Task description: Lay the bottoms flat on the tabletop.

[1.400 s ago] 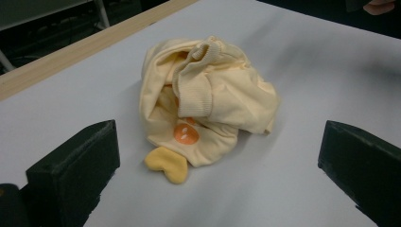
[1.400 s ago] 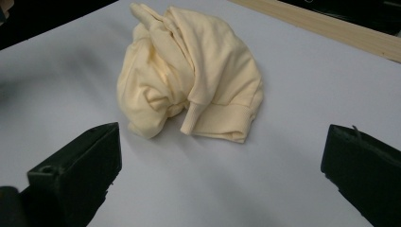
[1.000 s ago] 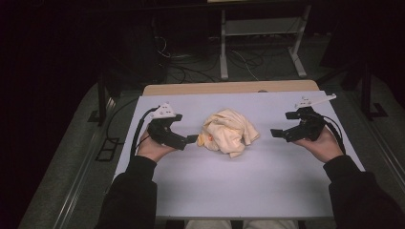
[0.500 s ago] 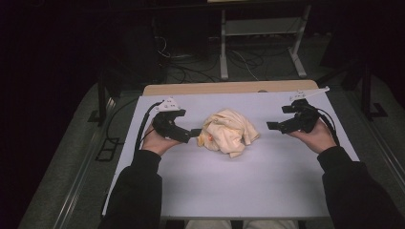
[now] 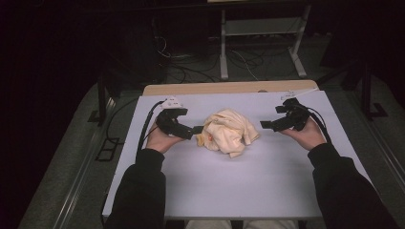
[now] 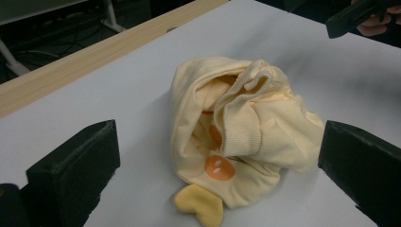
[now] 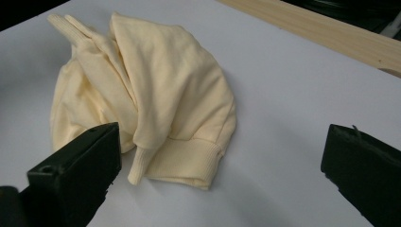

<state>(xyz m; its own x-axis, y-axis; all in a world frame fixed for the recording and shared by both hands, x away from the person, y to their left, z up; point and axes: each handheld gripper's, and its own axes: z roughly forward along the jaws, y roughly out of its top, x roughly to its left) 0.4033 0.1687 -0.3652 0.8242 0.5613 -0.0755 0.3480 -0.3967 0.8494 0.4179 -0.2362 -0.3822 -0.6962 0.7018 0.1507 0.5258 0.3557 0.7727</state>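
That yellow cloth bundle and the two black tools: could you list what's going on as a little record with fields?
item: crumpled pale yellow garment with ribbed cuffs and orange patches
place: middle of the white table
left tool: jaws open, close by the garment's left edge; contact cannot be told
right tool: jaws open, a gap short of the garment's right side
held: nothing gripped
behind: wooden strip along the table's far edge

Garment (image 5: 229,136): lying on the tabletop (image 5: 239,191), near its middle.
Left gripper (image 5: 197,130): sitting just left of the garment.
Right gripper (image 5: 265,125): sitting right of the garment, apart.
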